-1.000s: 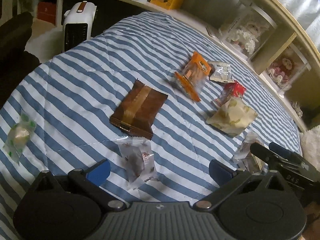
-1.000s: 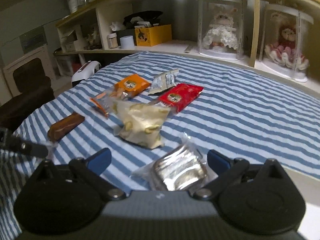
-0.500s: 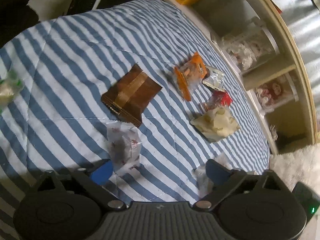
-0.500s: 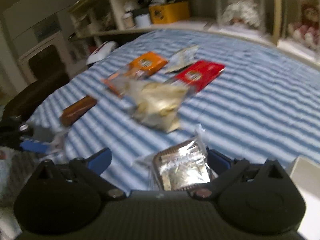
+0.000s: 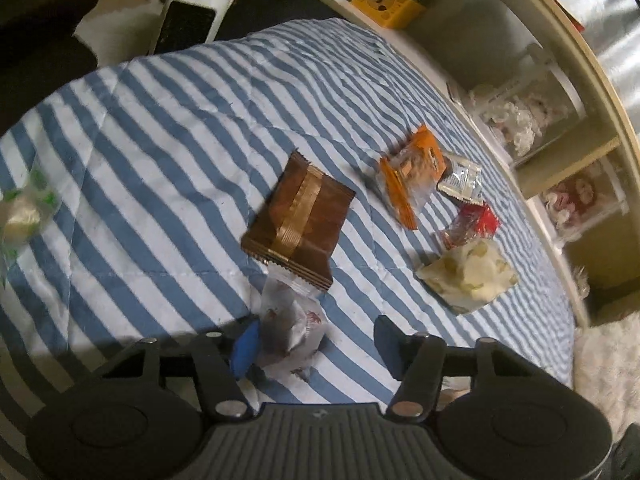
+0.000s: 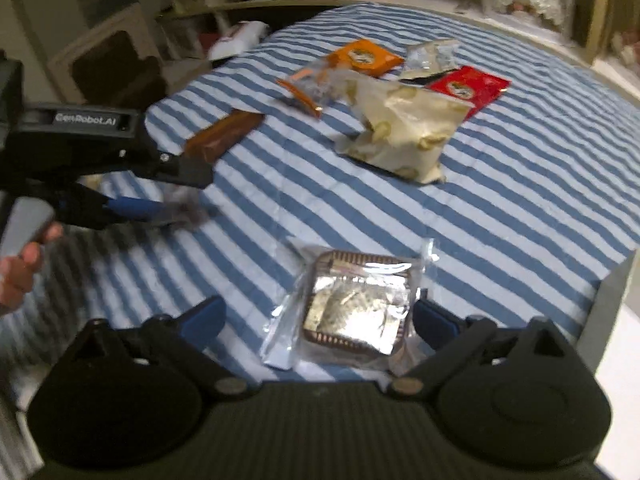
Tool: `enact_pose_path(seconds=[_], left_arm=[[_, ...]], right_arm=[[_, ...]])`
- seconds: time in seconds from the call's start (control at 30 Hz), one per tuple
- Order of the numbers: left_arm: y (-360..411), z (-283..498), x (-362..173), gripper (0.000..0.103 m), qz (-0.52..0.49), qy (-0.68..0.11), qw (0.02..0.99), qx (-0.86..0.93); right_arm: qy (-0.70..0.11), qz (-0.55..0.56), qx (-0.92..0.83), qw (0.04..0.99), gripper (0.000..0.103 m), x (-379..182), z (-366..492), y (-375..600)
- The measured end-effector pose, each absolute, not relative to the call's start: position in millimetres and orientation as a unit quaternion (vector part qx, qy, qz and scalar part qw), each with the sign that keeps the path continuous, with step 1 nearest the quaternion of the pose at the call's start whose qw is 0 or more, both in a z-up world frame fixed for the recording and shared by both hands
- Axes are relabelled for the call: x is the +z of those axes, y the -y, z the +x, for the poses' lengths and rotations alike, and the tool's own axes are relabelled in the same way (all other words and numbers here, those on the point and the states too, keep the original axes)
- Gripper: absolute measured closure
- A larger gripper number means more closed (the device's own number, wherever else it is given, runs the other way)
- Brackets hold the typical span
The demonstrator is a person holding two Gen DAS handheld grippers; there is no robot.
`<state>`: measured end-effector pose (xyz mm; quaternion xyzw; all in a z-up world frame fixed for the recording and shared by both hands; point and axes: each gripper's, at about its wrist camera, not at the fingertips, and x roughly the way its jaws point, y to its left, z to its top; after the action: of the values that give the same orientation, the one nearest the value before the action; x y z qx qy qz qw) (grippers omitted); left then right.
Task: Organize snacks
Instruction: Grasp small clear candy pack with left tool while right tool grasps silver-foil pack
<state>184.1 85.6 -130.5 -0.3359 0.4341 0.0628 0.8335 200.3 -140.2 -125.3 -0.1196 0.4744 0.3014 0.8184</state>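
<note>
Snack packets lie on a blue-and-white striped quilt [image 5: 160, 152]. My left gripper [image 5: 316, 348] is open around a small clear wrapped sweet [image 5: 290, 320], whose left side touches the left finger. A brown packet [image 5: 300, 216] lies just beyond it. My right gripper [image 6: 320, 320] is open around a clear packet with a foil-topped brown tart [image 6: 356, 308] near the quilt's edge. The left gripper also shows in the right wrist view [image 6: 172, 192] over the small sweet [image 6: 186, 210].
An orange packet [image 5: 412, 168], a silver sachet [image 5: 460, 178], a red packet [image 5: 472, 220] and a pale chips bag [image 5: 468, 276] lie further right. A green-and-white sweet [image 5: 22, 216] lies at far left. Shelves with doll cases [image 5: 528, 120] line the far side. A white box edge [image 6: 612, 308] stands at right.
My left gripper has moved forward and narrowed around the small wrapped sweet. My right gripper has drawn back and lifted slightly, so the tart packet lies further out between its fingers.
</note>
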Motion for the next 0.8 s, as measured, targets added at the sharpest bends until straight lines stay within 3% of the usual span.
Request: enact_pose_path(seconds=[0.1,0.17,0.27,0.37,0.43,0.8], left_arm=[[-80.0,186.7,-130.0,0.049,-0.296,-0.444,0.843,0.06],[-76.9,187.8,-129.5,0.055,-0.272,-0.451,0.848,0.062],[-75.1,188.0,-128.6,0.071,-0.244,-0.456,0.853,0.067],[-73.6,186.2,-125.6,0.071,-0.23,-0.455,0.858,0.064],[-70.4,184.4,-121.1,0.071,-0.219,-0.451,0.863,0.06],[-54.0,163.8,-90.4,0.071,-0.2,-0.423,0.884,0.016]], right_arm=[[-0.47,-0.113,0.271,0.833,0.007,-127.7,196.2,134.7],[-0.465,-0.12,0.252,0.84,0.018,-128.1,194.1,132.0],[-0.461,-0.115,0.246,0.845,0.026,-127.3,193.0,135.2],[-0.457,-0.099,0.24,0.851,0.037,-122.7,196.2,149.0],[-0.456,-0.08,0.239,0.854,0.039,-119.4,200.2,157.2],[-0.434,-0.023,0.223,0.872,0.041,-100.6,196.1,177.6]])
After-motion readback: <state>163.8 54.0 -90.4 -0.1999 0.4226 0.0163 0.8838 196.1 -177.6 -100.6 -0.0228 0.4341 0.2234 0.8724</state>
